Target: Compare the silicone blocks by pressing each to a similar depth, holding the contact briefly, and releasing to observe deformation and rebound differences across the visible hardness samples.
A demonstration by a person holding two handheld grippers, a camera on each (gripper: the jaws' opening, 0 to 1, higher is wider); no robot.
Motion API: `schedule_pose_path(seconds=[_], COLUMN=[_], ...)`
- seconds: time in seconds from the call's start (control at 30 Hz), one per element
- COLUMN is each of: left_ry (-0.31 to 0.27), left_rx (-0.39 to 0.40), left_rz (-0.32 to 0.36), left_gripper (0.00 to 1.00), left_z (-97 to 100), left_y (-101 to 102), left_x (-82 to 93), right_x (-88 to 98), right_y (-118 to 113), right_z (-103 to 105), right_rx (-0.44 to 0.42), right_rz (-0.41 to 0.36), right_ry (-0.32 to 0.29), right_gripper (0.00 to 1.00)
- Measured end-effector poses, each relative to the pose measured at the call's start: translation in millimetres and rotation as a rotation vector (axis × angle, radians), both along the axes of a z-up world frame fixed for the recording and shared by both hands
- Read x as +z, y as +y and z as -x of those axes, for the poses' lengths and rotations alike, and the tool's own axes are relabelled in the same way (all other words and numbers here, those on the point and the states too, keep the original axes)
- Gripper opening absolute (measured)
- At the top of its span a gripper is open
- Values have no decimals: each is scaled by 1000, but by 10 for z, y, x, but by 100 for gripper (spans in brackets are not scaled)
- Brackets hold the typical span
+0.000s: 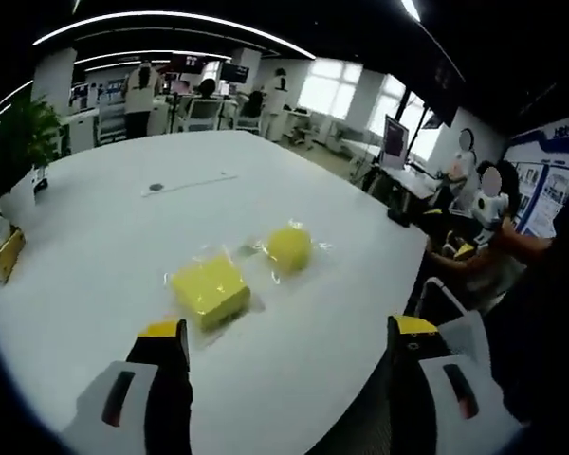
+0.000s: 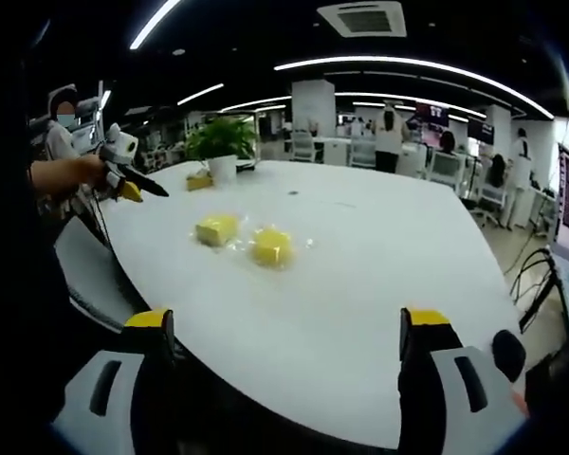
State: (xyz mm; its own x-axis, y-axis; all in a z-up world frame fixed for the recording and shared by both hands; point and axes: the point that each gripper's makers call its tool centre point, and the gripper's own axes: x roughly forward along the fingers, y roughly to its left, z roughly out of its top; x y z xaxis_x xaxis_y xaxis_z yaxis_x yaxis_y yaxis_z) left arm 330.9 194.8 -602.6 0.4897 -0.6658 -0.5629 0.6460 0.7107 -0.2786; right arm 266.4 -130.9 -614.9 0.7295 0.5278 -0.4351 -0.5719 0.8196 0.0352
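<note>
Both grippers spread wide, holding nothing, above the near table edge.
Left gripper (image 1: pixel 283 343) and right gripper (image 2: pixel 286 332) touch nothing; beyond, two yellow silicone blocks (image 1: pixel 210 289) (image 1: pixel 289 248) lie just apart mid white table (image 1: pixel 104 237); long axes unclear; potted plant (image 2: pixel 220 142) farther.

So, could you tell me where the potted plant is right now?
In the right gripper view the potted plant stands at the white table's far edge, beyond the two yellow blocks; in the left gripper view it sits at the far left.
</note>
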Motion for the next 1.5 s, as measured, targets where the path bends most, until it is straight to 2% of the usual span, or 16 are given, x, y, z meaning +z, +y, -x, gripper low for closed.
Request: schedule_pose_path(seconds=[0.07, 0.13, 0.27, 0.37, 0.47, 0.6, 0.73, 0.87, 1.0, 1.07, 1.1, 1.3, 1.5], left_ry=[-4, 25, 78, 127, 210, 230, 214, 289, 279, 306, 347, 336, 360], left_rx=[-6, -22, -28, 6, 5, 20, 53, 66, 88, 116, 137, 191, 199], left_rz=[-16, -18, 46, 95, 155, 183, 184, 218, 214, 231, 244, 182, 134], left_gripper=[77, 78, 75, 71, 70, 65, 59, 60, 57, 58, 58, 56, 55], left_z=[-69, -139, -271, -400, -455, -627, -863, -959, -1134, -1224, -1246, -1450, -1516], left_y=[-64, -118, -282, -366, -497, -620, -747, -887, -950, -980, -1002, -1003, -1019], left_x=[0, -52, -34, -40, -78, -131, -221, -341, -417, -479, -535, -788, -1004], right_x=[-38, -49, -74, -111, -79, -82, -70, -51, -37, -36, -39, -29, -41], right_y=[-30, -59, -100, -149, -211, -243, -335, -432, -499, -516, -517, -489, -446], right_z=[15, 32, 62, 77, 59, 78, 110, 144, 140, 129, 127, 99, 51], right_rx=[-7, -14, -29, -39, -76, -91, -125, -163, -203, -216, -218, -207, -184], right_rz=[10, 13, 7, 23, 24, 4, 11, -5, -42, -50, -51, -21, 9], right_ry=[21, 23, 36, 48, 25, 46, 45, 47, 58, 62, 66, 71, 84], right_gripper=[90, 90, 89, 88, 91, 88, 90, 90, 89, 88, 88, 87, 85])
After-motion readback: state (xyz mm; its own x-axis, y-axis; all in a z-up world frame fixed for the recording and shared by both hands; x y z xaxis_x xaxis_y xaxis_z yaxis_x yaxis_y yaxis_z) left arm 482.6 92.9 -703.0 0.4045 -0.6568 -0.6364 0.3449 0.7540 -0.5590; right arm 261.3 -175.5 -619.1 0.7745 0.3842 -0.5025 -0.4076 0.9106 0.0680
